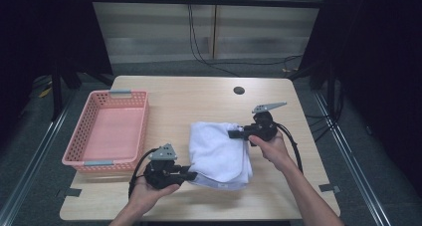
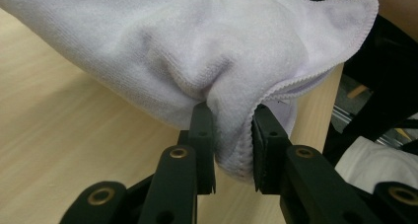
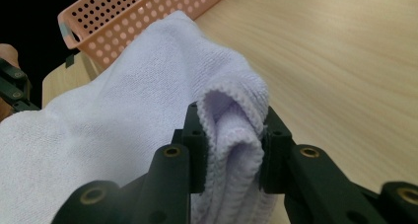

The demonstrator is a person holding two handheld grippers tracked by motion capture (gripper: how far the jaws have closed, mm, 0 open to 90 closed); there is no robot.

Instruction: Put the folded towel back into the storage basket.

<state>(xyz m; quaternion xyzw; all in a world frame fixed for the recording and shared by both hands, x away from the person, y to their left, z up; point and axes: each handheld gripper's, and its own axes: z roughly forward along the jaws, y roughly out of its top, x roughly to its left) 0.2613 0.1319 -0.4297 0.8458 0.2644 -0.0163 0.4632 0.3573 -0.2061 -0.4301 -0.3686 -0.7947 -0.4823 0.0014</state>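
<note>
Nearest, the left tongs [image 1: 191, 175] pinch the near edge of the white towel [image 1: 219, 151], lifting it off the counter [image 1: 199, 99]; farther off, the right tongs [image 1: 233, 133] clamp its bunched far corner. This looks like mid-fold, so next both corners probably travel together, then perhaps to the pink basket [image 1: 110, 131]

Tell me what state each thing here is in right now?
White towel: folded, bunched, gripped at two ends.
Left gripper: shut on a towel edge.
Right gripper: shut on a folded towel corner.
Pink basket: upright, nothing in it, apart from the towel.
</note>
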